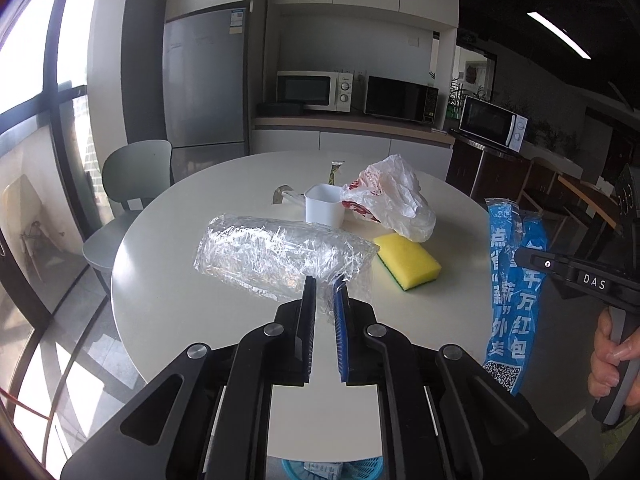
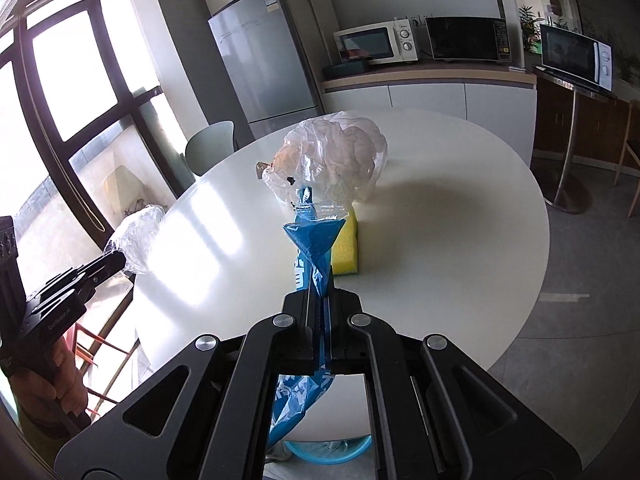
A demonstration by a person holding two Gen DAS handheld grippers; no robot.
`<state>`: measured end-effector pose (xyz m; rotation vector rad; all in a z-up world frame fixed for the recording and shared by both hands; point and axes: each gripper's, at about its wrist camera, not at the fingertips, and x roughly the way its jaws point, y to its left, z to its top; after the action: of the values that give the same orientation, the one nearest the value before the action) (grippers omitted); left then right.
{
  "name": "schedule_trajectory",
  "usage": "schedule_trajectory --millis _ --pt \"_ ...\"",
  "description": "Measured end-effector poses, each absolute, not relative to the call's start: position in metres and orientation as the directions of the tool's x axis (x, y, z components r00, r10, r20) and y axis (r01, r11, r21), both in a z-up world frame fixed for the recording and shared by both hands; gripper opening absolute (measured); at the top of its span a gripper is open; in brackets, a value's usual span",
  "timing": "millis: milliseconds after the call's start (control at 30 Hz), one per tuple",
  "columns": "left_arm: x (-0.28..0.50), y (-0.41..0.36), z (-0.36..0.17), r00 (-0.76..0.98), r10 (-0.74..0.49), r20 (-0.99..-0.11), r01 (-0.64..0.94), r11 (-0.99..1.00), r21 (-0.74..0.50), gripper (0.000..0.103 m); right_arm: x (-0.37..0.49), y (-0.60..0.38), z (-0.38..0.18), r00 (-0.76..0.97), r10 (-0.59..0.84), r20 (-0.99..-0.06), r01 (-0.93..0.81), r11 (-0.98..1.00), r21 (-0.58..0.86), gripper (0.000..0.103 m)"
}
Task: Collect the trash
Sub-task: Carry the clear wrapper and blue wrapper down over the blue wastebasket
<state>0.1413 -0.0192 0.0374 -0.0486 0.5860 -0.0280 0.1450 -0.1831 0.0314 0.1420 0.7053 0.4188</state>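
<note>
My left hand-held gripper [image 1: 324, 292] pinches a corner of the light, crinkly clear plastic wrap [image 1: 276, 254] above the counter [image 1: 168, 304]; my right hand-held gripper [image 2: 320, 292] clamps the limp, slippery blue bag [image 2: 314, 244]. Pinched edges hold both best.

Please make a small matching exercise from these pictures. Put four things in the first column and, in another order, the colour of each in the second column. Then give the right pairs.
Things:
1. sponge
2. printed bag in the right gripper
3. crumpled wrap in the left gripper
4. square cup on the table

Colours:
A. white
B. clear
C. yellow, with a green underside
D. blue, with white print

Pairs: 1-C, 2-D, 3-B, 4-A
</note>
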Motion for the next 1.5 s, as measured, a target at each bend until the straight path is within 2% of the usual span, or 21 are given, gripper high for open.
schedule_trajectory --millis 333,700,933,1167,1400,1500 --pt "0.087 -0.025 0.032 0.835 -0.018 -0.55 0.027 1.0 0.008 0.008 0.096 -0.18 0.036 0.679 0.439 -0.588 -0.376 0.896 0.235 0.001" --pt "0.035 -0.014 0.023 0.825 0.068 -0.561 -0.023 0.996 0.088 0.008 0.046 -0.173 0.036 0.667 0.464 -0.583 -0.428 0.879 0.21 0.001" --pt "0.016 -0.001 0.002 0.786 0.071 -0.614 -0.04 0.997 0.065 0.008 0.025 -0.168 0.013 0.644 0.456 -0.615 -0.436 0.879 0.195 0.001" --pt "0.008 -0.009 -0.031 0.73 0.022 -0.683 0.007 0.999 0.04 0.008 0.012 -0.168 -0.021 0.599 0.45 -0.662 -0.431 0.878 0.208 0.001" --pt "0.012 -0.021 -0.067 0.662 -0.023 -0.749 0.052 0.999 0.015 0.008 0.01 -0.167 -0.063 0.586 0.389 -0.711 -0.385 0.906 0.179 0.001" --pt "0.014 -0.024 -0.087 0.623 -0.036 -0.781 0.061 0.998 0.002 0.008 0.013 -0.173 -0.083 0.564 0.387 -0.729 -0.35 0.912 0.212 0.001"
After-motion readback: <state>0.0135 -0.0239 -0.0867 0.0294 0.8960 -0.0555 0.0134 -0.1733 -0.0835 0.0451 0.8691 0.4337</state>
